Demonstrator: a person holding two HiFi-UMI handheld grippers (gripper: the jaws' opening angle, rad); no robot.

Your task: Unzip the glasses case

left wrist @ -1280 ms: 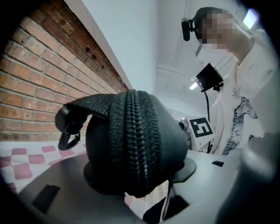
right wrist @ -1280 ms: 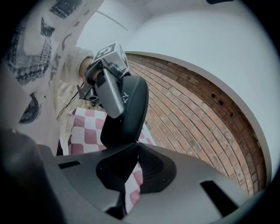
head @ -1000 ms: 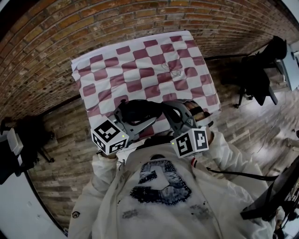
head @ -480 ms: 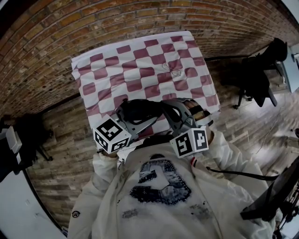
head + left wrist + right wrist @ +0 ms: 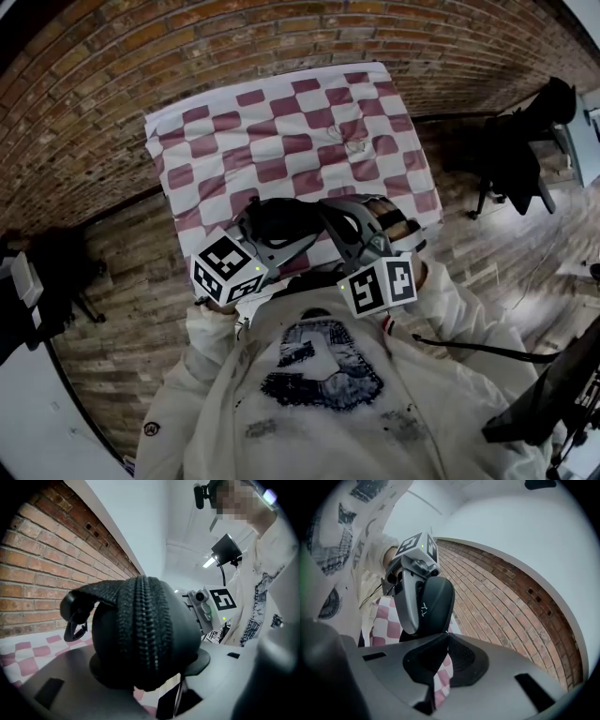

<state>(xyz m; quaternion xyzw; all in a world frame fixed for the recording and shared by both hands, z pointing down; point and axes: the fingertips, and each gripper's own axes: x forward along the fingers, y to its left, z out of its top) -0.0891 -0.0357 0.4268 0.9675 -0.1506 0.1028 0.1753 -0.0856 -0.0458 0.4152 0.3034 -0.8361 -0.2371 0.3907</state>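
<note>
The glasses case (image 5: 145,634) is the only container in sight. Its zip (image 5: 140,630) runs shut along the whole curved edge facing the left gripper view, so nothing of its inside shows. The case is black, rounded and hard-looking, with coarse zip teeth set in woven tape. A short strap loop (image 5: 75,616) with a small clip hangs off the side of the case nearest the brick wall (image 5: 42,573).

The left tool (image 5: 149,667) is clamped on the case, one pad on each flat side, and holds it in the air with the zip edge upright. The right tool (image 5: 447,637) comes at the case from the opposite end. Its jaws are pressed together, and their tips meet right at the case's lower edge. Whether they pinch a zip pull cannot be told.

In the head view the case sits just in front of the person's white sweatshirt (image 5: 319,394), above the near edge of the counter (image 5: 281,131). A red-and-white checked cloth covers the counter. The brick wall stands on the far side of the counter from the case. Wooden floor (image 5: 122,281) lies to either side of the case, and a black chair (image 5: 516,150) stands well off to its right.
</note>
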